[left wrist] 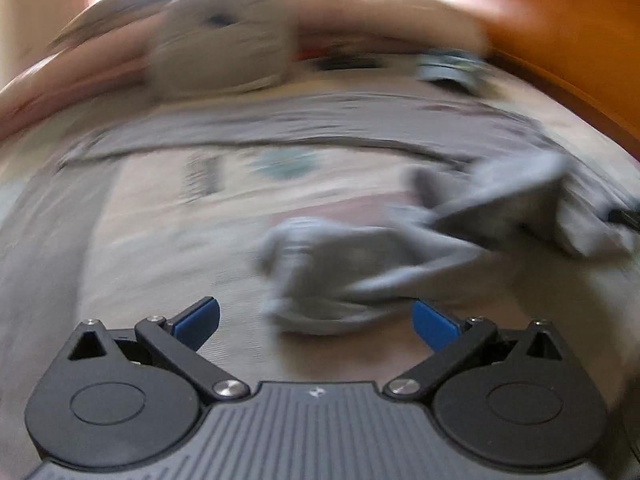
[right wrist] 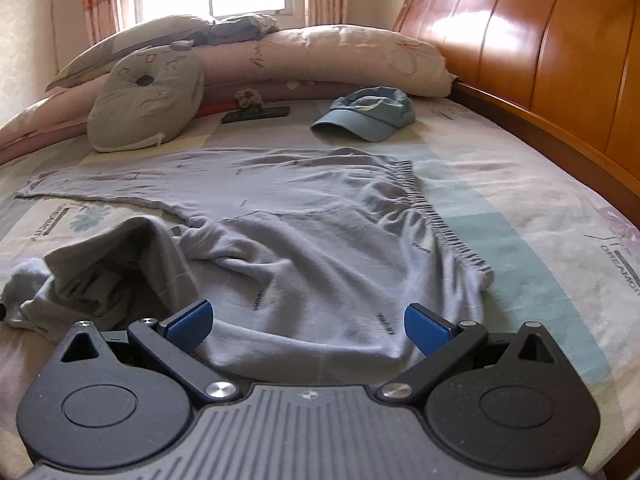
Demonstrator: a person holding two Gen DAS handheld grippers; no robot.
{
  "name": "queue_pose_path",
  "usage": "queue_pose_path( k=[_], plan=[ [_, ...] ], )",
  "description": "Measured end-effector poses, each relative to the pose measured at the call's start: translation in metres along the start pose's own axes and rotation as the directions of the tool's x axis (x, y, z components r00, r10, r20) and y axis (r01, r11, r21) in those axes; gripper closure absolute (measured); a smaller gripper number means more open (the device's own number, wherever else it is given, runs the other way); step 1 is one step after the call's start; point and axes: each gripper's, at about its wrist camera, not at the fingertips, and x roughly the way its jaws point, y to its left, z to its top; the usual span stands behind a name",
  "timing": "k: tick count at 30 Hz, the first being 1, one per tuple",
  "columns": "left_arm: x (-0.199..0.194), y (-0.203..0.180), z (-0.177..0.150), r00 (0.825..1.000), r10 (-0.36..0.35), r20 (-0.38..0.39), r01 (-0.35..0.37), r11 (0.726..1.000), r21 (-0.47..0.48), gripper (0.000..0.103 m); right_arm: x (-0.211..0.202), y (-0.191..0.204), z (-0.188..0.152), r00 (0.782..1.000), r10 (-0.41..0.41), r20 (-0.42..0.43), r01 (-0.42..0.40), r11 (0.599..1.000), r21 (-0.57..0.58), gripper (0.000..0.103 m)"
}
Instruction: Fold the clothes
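Both tools hang spread wide with nothing in them: my right tool (right wrist: 306, 322) over the near edge of the grey elastic-waisted cotton trousers (right wrist: 320, 232) lying spread on the patterned bed sheet (right wrist: 520, 216), my left tool (left wrist: 316, 320) just short of their bunched leg end. Beyond the trousers a light blue cloth cap (right wrist: 370, 114) rests on the sheet.

The bed (right wrist: 520, 216) is free on the right of the grey trousers (right wrist: 304, 232), while the cap (right wrist: 368, 116), a small pillow (right wrist: 144, 108) and the wooden headboard (right wrist: 540, 52) block the far side.
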Motion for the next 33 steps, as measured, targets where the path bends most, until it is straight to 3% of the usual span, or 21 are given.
queue_pose_path(
  k=[2,5,7,9,14,19,23,30,33],
  plan=[
    [0.003,-0.024,0.000,1.000,0.019,0.017,-0.021,0.991,0.133,0.001,0.000,0.004,0.000,1.000,0.012,-0.003,-0.012,1.000,-0.006,0.000],
    [0.013,-0.054,-0.002,0.996,0.073,0.054,-0.086,0.947,0.309,0.001,0.000,0.011,0.000,0.999,0.031,-0.008,-0.031,0.999,-0.016,0.000],
    [0.015,-0.062,-0.003,0.999,0.009,0.045,-0.025,0.931,0.363,0.001,-0.002,0.012,-0.001,0.999,0.039,-0.007,-0.039,0.999,-0.021,0.000],
    [0.016,-0.064,-0.005,0.999,-0.030,0.024,0.020,0.938,0.346,0.001,-0.004,0.011,-0.002,0.999,0.037,-0.006,-0.037,0.999,-0.022,0.000],
    [0.022,-0.062,-0.008,0.998,0.033,0.046,-0.046,0.949,0.313,0.000,0.000,0.004,-0.006,0.999,0.037,-0.024,-0.036,0.999,0.015,0.000],
    [0.039,-0.045,0.006,0.981,0.169,0.096,-0.187,0.954,0.235,0.000,0.001,0.003,-0.008,0.999,0.038,-0.025,-0.038,0.999,0.017,0.000],
    [0.041,-0.031,0.007,0.947,0.309,0.086,-0.321,0.925,0.205,0.000,-0.001,0.002,-0.008,0.999,0.032,-0.023,-0.032,0.999,0.016,0.000],
    [0.050,-0.013,0.009,0.958,0.264,0.111,-0.276,0.955,0.109,0.000,-0.001,0.011,-0.008,0.994,0.098,-0.042,-0.096,0.995,0.034,0.000],
    [0.047,-0.005,0.012,0.940,0.307,0.149,-0.316,0.947,0.048,0.000,-0.005,0.025,-0.009,0.992,0.121,-0.036,-0.121,0.993,-0.008,0.000]
  ],
)
